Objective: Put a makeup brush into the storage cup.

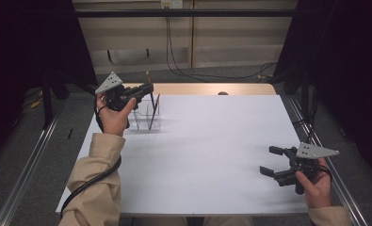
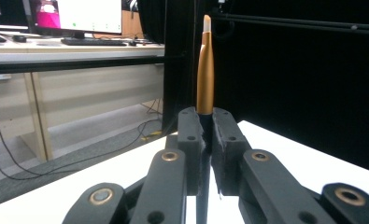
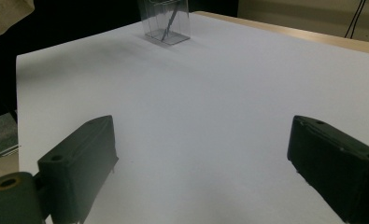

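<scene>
My left gripper (image 1: pixel 148 88) is shut on a gold and black pen (image 2: pixel 205 70), held upright above a clear plastic holder (image 1: pixel 146 115) at the table's far left. The pen's gold top (image 1: pixel 148 75) rises above the jaws and its dark lower end reaches down into the holder. A second dark pen (image 1: pixel 154 110) leans inside the holder, and the holder (image 3: pixel 167 21) also shows in the right gripper view. My right gripper (image 1: pixel 270 161) hangs open near the table's front right, nothing between its jaws (image 3: pixel 201 154).
A white sheet (image 1: pixel 207 150) covers the table, with a wooden strip (image 1: pixel 212 89) along its far edge. Metal rails (image 1: pixel 28 160) run along both sides. Cables (image 1: pixel 207 75) lie on the floor beyond the table.
</scene>
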